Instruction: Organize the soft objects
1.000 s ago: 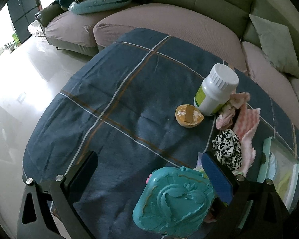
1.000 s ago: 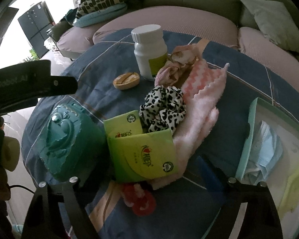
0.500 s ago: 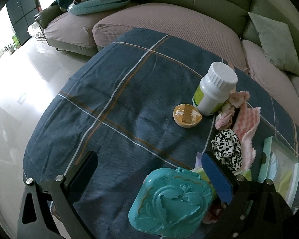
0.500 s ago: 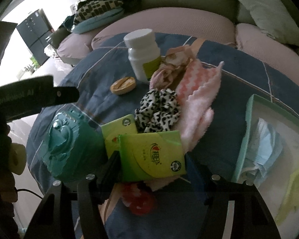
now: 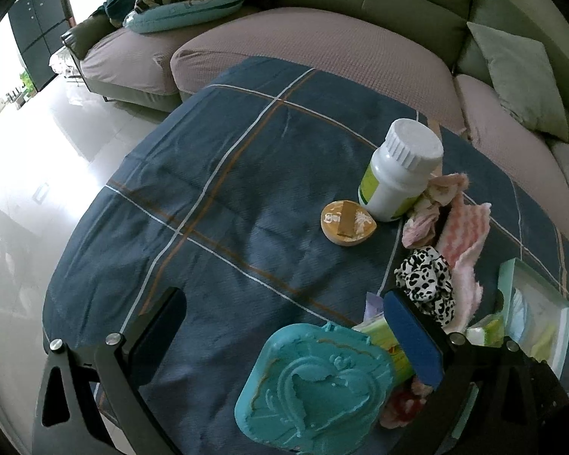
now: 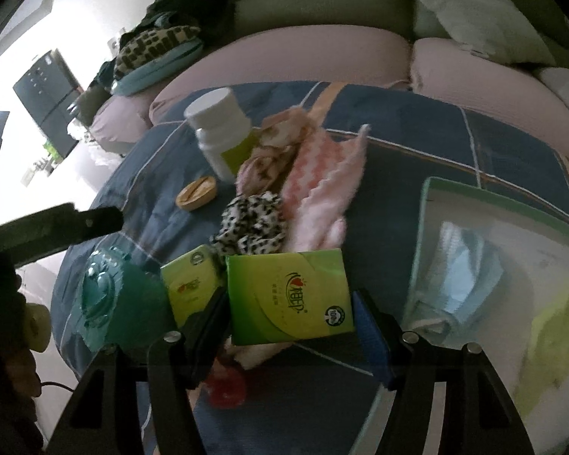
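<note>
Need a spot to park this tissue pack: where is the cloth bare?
Bare: the plaid cloth left of the wooden disc and white bottle, out to its edge. Crowded: leopard scrunchie, pink towel, teal case.

On the blue cloth I count two green tissue packs (image 6: 290, 295) and (image 6: 187, 284), one white bottle (image 5: 398, 174), one round wooden lid (image 5: 347, 222), one teal case (image 5: 315, 383), one leopard scrunchie (image 5: 426, 282), two pink cloths (image 6: 322, 185) and (image 6: 275, 151), and one tray (image 6: 425, 227) at three o'clock.
</note>
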### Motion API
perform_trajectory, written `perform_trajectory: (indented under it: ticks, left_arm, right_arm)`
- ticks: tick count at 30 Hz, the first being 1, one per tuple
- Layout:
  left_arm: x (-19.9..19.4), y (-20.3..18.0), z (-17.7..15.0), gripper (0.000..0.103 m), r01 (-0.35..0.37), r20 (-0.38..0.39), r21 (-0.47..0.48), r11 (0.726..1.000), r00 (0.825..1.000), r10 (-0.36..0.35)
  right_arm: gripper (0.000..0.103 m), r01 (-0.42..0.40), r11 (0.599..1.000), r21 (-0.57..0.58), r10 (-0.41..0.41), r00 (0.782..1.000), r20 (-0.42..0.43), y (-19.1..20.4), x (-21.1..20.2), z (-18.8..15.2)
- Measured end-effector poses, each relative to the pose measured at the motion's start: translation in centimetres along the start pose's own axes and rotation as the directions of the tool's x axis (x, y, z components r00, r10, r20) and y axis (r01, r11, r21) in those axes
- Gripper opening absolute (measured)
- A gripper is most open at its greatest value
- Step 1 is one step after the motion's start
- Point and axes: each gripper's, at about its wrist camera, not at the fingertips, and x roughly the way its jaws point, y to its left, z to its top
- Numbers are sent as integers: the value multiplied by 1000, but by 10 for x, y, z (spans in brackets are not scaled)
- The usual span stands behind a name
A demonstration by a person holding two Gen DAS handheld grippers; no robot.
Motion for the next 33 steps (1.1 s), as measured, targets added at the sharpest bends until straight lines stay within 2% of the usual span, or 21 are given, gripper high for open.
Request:
perform_trajectory:
  ticks: [8, 12, 19, 23, 27, 29, 31, 33]
  left_arm:
    - [-2, -19, 7, 103, 13, 13, 32, 999, 1000, -14]
    - [0, -43, 15, 103, 76, 12, 59, 995, 997, -77]
    - [10, -98, 11, 102, 102, -19, 187, 977, 995, -101]
    - [25, -113, 10, 86, 151, -69, 184, 971, 988, -140]
    - [47, -118, 8, 72, 120, -114, 159, 980, 988, -103]
    - [54, -119, 8, 71, 116, -130, 160, 980, 987, -95]
    - [60, -121, 7, 70, 140, -151, 148, 979, 982, -118]
    - [65, -121, 6, 61, 151, -164, 139, 979, 978, -128]
  right_arm:
    - [67, 37, 997, 66, -38, 999, 18, -26, -9, 3]
    - [68, 58, 993, 100, -62, 997, 41, -41, -21, 4]
    - [68, 94, 981, 171, -107, 992, 69, -68, -37, 4]
    - [68, 108, 971, 213, -125, 990, 71, -82, -43, 2]
    - [68, 112, 967, 228, -133, 988, 77, -88, -47, 1]
    - [67, 110, 966, 234, -132, 988, 80, -90, -48, 0]
    - [68, 107, 966, 237, -130, 988, 81, -91, -48, 0]
    - [67, 109, 966, 236, -131, 988, 79, -91, -48, 0]
